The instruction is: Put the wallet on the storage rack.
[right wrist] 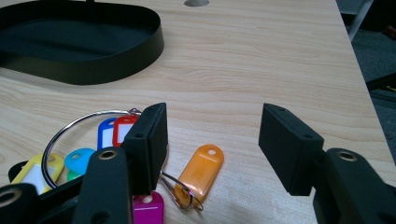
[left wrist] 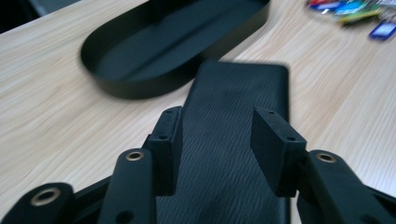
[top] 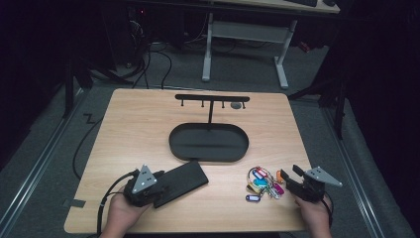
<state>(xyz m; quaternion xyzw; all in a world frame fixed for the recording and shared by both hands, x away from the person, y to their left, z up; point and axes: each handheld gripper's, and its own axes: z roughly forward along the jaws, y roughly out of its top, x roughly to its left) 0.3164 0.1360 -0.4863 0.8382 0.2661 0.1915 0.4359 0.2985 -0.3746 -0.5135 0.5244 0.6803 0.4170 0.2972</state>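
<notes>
A flat black textured case (top: 184,178) lies on the wooden table near its front left. My left gripper (top: 161,179) hovers low over the case's near end, open, one jaw to each side above the case (left wrist: 238,93). A bunch of coloured key tags (top: 265,182) on a metal ring (right wrist: 60,135) lies at the front right. My right gripper (top: 289,177) stands open just right of the bunch. An orange tag (right wrist: 201,168) lies on the table below the gap between its jaws (right wrist: 212,126), untouched.
A black oval tray (top: 208,157) sits mid-table, with a thin T-shaped hook stand (top: 212,97) rising from it. A small grey spot (top: 236,105) lies behind the tray. The table's right edge is close to my right gripper.
</notes>
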